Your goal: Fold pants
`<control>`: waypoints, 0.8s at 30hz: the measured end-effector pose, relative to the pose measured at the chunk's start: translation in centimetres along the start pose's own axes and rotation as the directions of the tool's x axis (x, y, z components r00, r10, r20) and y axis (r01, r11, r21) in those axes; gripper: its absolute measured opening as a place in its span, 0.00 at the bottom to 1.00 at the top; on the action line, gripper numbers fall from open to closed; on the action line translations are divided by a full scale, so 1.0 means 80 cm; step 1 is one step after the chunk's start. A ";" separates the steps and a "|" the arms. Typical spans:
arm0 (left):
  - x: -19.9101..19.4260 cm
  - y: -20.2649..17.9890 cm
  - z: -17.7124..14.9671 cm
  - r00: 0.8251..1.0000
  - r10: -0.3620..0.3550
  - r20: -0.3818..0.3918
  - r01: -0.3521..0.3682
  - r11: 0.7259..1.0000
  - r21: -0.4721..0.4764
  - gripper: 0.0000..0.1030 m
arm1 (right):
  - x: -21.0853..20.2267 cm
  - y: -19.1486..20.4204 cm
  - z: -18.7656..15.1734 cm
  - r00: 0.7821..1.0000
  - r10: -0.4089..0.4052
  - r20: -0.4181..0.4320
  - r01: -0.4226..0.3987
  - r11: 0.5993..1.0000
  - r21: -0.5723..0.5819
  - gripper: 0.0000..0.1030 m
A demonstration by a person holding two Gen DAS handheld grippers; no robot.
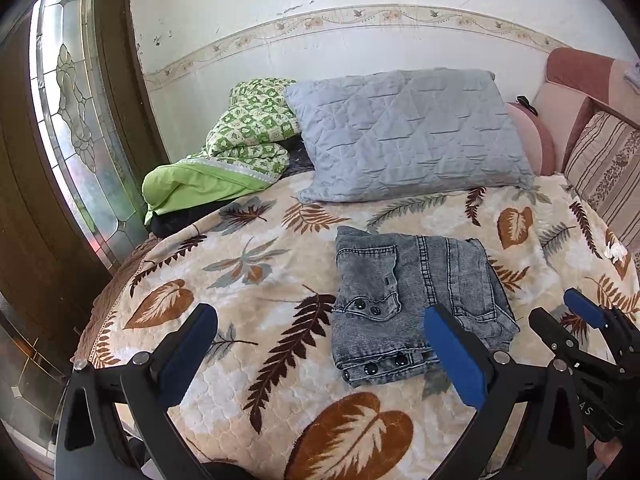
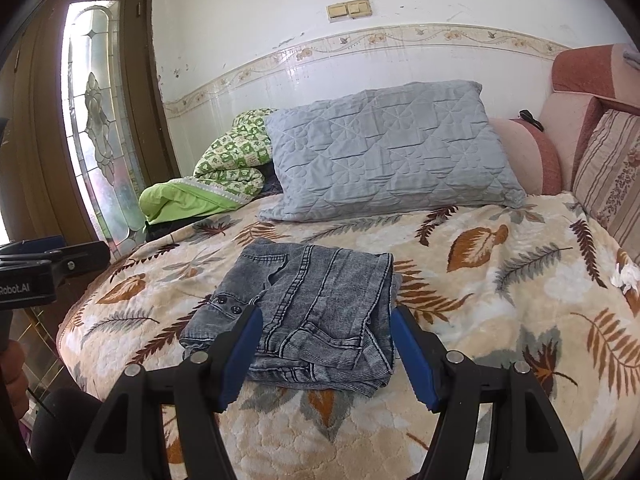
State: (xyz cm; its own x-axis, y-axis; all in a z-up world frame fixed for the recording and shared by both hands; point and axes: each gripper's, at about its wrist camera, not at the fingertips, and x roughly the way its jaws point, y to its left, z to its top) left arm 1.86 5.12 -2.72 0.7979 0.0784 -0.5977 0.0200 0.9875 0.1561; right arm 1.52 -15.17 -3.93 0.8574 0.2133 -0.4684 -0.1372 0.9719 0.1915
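A leaf-patterned beige bedspread (image 2: 480, 300) covers the bed; the folded grey acid-washed denim pants (image 2: 316, 312) lie mid-bed, toward its near edge. Right gripper (image 2: 326, 356) hovers spread wide, pants' near edge between its fingers, nothing held. Left gripper (image 1: 320, 356) gapes wide, pants ahead by its right finger.

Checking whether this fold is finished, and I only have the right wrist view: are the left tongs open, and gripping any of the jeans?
Observer: The left tongs are wide open, gripping nothing.
Operator: What is hidden behind my left finger?
Observer: The near edge of the folded jeans, with dark snap buttons along it, lying on the leaf-print blanket.
Operator: Are the right tongs pinching denim?
Observer: No; the right tongs sit beside the jeans' right edge, with no fabric between the fingers.
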 end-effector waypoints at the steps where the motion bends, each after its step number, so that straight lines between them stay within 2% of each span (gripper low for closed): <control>1: -0.002 0.000 0.000 1.000 -0.001 0.003 0.001 1.000 0.001 1.00 | 0.000 0.000 0.000 1.000 0.001 0.001 -0.001 1.000 0.002 0.68; 8: -0.011 -0.001 0.003 1.000 -0.011 0.023 0.011 1.000 -0.001 1.00 | -0.006 0.000 0.002 1.000 0.003 0.028 -0.002 1.000 -0.006 0.68; 24: -0.023 -0.001 0.005 0.999 -0.029 0.045 0.029 1.000 0.000 1.00 | -0.006 0.001 0.002 1.000 0.003 0.026 -0.003 1.000 -0.012 0.68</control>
State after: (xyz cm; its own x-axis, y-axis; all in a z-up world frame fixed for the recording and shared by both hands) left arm 0.64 4.86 -1.32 0.8233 0.0438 -0.5658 0.0428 0.9894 0.1388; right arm 1.15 -15.19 -3.56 0.8696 0.2136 -0.4452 -0.1456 0.9724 0.1821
